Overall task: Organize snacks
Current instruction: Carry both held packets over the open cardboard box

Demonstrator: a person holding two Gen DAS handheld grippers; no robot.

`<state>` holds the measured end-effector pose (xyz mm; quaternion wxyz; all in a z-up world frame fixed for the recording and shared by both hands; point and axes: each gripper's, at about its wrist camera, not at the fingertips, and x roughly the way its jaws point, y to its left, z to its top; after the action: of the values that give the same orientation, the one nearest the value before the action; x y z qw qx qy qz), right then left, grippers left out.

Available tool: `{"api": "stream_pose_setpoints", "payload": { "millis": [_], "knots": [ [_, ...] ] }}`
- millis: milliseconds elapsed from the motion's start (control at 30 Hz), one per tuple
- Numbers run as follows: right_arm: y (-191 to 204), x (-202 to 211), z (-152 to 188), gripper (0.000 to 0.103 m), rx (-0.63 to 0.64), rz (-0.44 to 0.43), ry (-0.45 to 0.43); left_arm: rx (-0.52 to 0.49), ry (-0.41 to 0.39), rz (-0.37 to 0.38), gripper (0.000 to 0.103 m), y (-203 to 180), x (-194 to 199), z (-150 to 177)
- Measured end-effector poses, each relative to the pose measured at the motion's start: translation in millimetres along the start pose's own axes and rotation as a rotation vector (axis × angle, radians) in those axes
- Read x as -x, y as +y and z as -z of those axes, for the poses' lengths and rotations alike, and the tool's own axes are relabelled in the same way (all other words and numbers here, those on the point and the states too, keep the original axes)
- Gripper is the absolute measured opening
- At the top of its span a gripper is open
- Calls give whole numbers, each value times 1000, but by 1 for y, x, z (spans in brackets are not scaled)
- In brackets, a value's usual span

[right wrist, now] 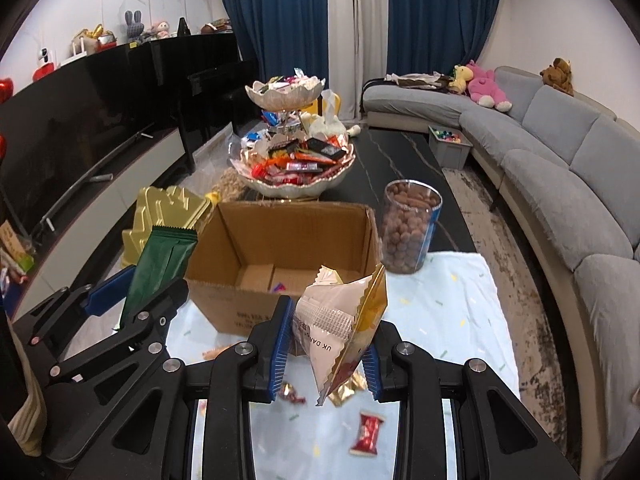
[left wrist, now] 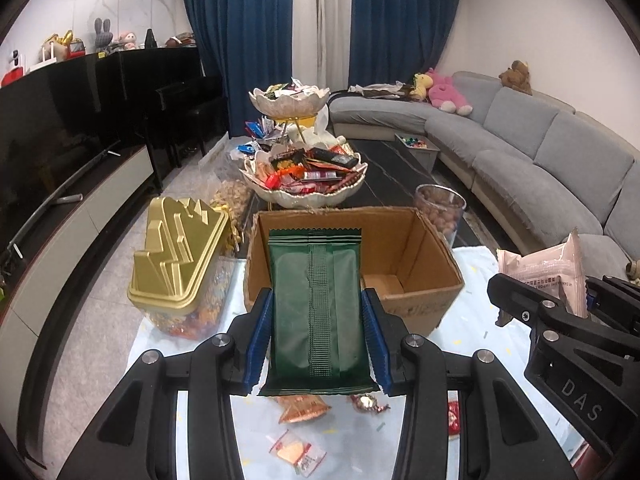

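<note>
I take the open cardboard box (left wrist: 404, 276) as my landmark, standing on the pale cloth (right wrist: 448, 300) that covers the near end of the dark table. Far beyond the box, to its right, the grey sofa (left wrist: 560, 148) curves along the wall. Directly behind the box sits the two-tier shell-shaped snack stand (left wrist: 304, 184), heaped with wrapped sweets. Just left of the box is the gold-lidded jar (left wrist: 180, 264) of candies, and just right of its far corner the clear tumbler of brown nuts (right wrist: 408, 232). In front of the box, my left gripper (left wrist: 318, 332) is clamped on the green packet (left wrist: 316, 304), blue pads pressing both long edges, the packet upright and overlapping the box's near wall in the left wrist view. To the right of it, also in front of the box, my right gripper (right wrist: 326, 346) pinches the white-and-gold snack packet (right wrist: 340, 320), which is crumpled and tilted. Nearest me, before the box, small loose wrapped candies lie on the cloth, among them a red-wrapped one (right wrist: 368, 434).
</note>
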<state>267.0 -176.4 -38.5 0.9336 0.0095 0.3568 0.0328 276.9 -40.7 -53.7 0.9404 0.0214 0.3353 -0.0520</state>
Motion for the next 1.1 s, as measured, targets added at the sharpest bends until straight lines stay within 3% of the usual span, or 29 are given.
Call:
{"api": "stream_pose_setpoints", "payload": {
  "millis": [800, 1100],
  "knots": [
    [-1, -50, -53, 33, -6, 4, -6, 3, 22, -4, 43, 12, -60, -41],
    [0, -74, -57, 33, 4, 8, 4, 8, 51, -2, 43, 17, -88, -46]
  ]
}}
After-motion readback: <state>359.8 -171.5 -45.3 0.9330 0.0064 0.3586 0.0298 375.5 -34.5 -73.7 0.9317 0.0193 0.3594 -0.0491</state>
